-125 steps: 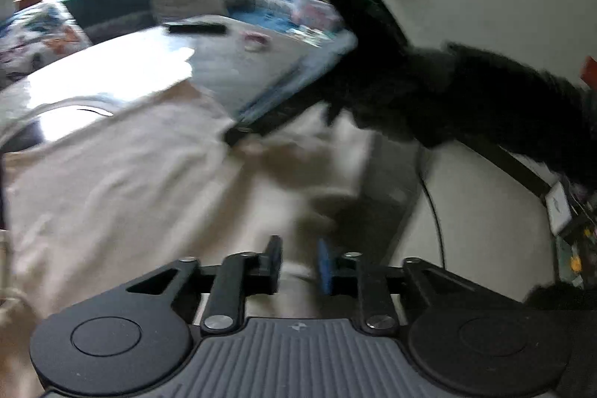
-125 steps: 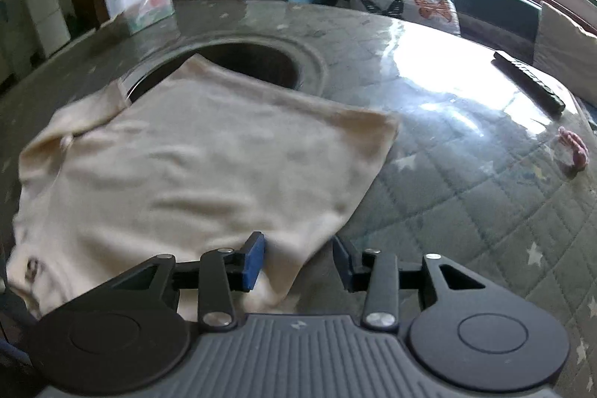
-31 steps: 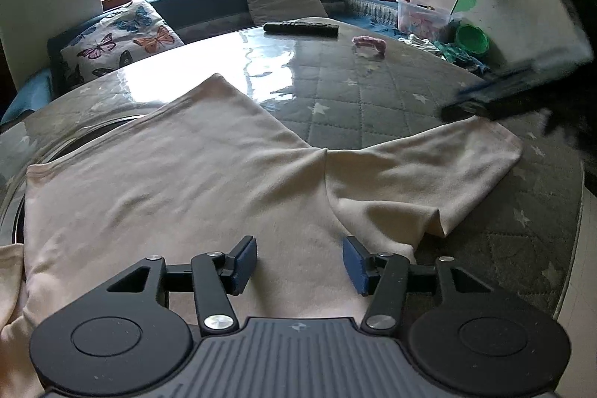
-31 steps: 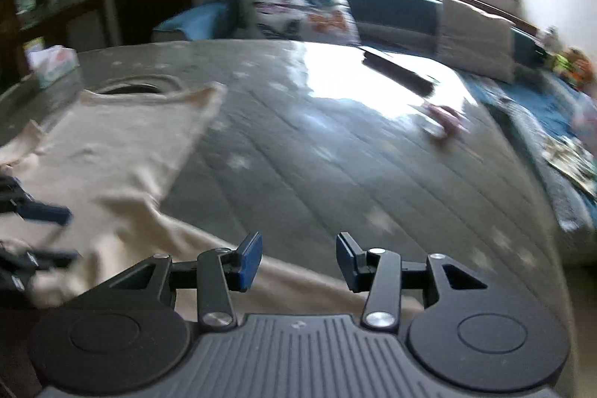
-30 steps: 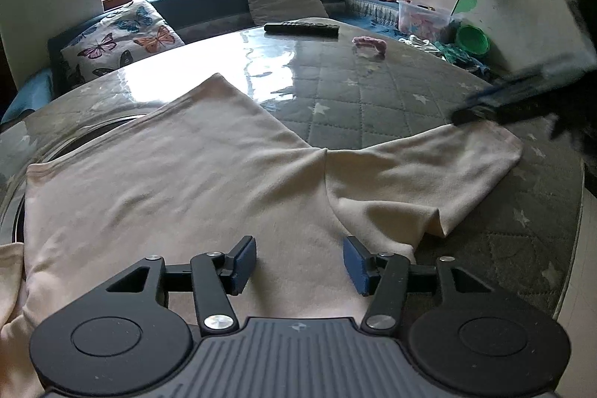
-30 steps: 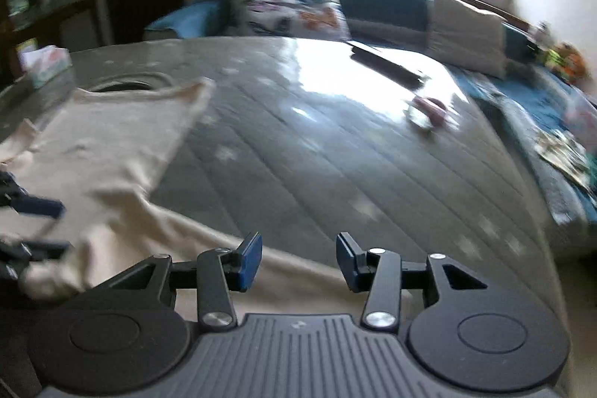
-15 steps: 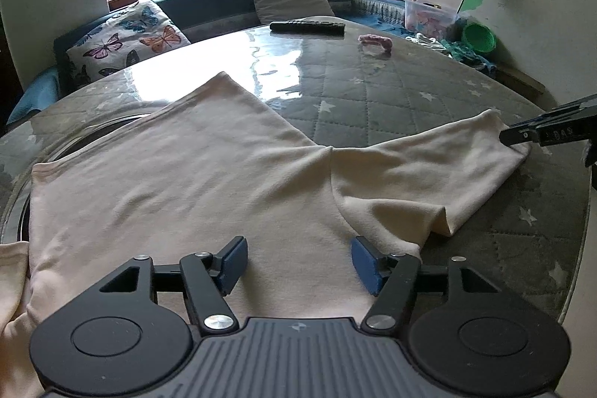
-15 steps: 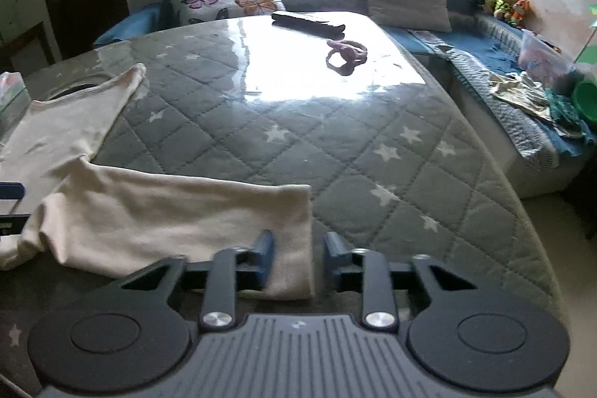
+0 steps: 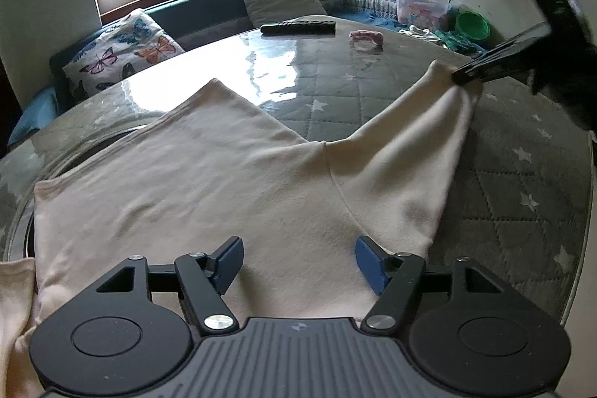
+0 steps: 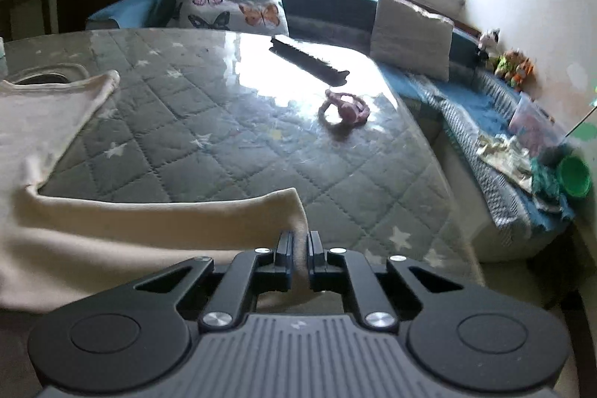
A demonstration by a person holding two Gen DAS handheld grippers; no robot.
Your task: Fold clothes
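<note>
Cream shirt (image 9: 209, 181) flat, sleeve (image 9: 410, 152) stretched toward right tool (image 10: 298, 248)

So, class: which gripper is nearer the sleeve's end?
Right. The right gripper is shut on the sleeve end; the left gripper hovers open by the shoulder.

Cream shirt (image 9: 209, 181), flat, sleeve seemingly lifted.

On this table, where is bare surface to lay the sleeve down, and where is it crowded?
Bare quilted table lies between the cream shirt and the pink band, and along the near right edge beside the lifted sleeve. It is crowded at the far side, by the remote and band. The right gripper pinches the sleeve; the left gripper is open above the shirt.
</note>
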